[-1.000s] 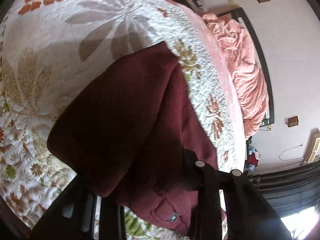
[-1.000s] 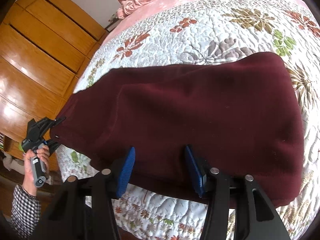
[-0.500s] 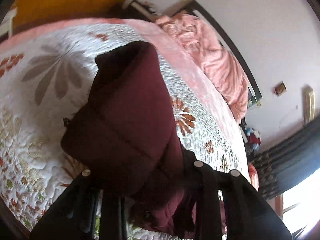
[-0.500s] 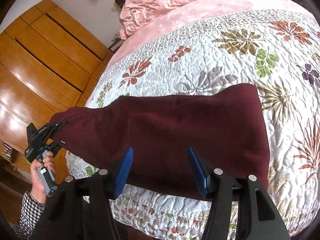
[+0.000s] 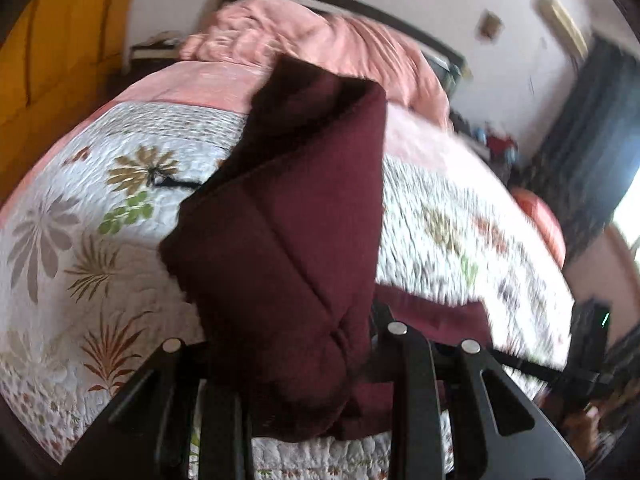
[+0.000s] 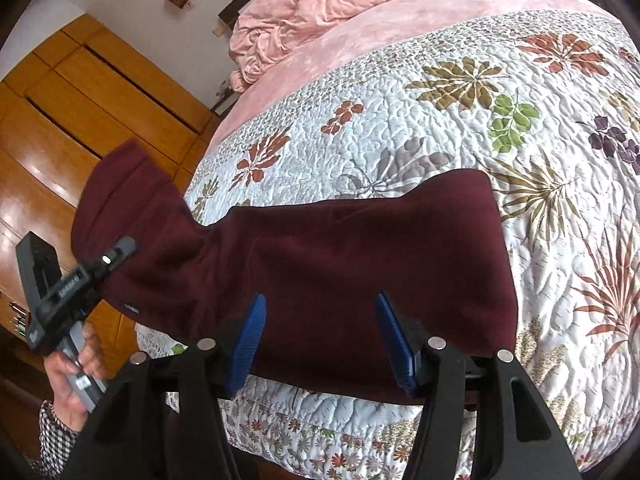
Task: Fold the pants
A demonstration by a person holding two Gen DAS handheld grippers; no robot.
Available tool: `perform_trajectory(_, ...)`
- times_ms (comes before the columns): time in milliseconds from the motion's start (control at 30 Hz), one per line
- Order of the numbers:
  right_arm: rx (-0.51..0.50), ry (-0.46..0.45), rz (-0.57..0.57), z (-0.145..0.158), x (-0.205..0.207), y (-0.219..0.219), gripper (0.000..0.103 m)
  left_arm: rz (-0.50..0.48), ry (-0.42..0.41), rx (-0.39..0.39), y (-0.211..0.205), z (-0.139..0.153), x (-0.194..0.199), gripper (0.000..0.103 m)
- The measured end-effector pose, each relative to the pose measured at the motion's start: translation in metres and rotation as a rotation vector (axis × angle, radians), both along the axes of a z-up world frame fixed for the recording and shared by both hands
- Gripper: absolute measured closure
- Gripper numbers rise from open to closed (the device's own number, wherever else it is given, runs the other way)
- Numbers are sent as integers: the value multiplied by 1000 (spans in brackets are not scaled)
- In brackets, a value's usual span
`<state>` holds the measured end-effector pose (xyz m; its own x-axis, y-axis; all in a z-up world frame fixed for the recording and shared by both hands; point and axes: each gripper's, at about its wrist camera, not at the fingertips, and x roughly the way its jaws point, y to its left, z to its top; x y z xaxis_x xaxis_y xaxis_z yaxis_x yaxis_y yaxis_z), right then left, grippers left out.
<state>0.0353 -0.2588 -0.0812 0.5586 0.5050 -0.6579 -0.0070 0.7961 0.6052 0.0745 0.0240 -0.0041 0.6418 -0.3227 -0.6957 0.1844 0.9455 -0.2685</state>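
On bed, floral quilt (image 6: 460, 128): maroon fleece pants (image 6: 360, 256), lying crosswise near the front edge. Waist end raised off the quilt at 9 o'clock in right wrist view, bunched in the left tool (image 6: 110, 258), which is pinching the cloth. Right tool (image 6: 318, 336): blue pads spread, hovering just over the near hem, holding nothing. Pink blanket (image 6: 340, 4) at 12 o'clock. Step judged: carrying waist end across toward the leg end for a half fold. Next move calls for laying edges flush, then letting go.
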Motion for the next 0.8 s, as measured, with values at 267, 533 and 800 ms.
perform_trajectory(267, -13, 1, -18, -2, -4, -9, 45, -107, 88, 109, -48, -41, 5, 77)
perform_trajectory(533, 11, 56, -8, -22, 1, -10, 45, -189, 108, 271, -80, -78, -7, 65)
perform_trajectory(800, -8, 110, 5, -37, 4, -8, 45, -262, 165, -56, -63, -57, -24, 14)
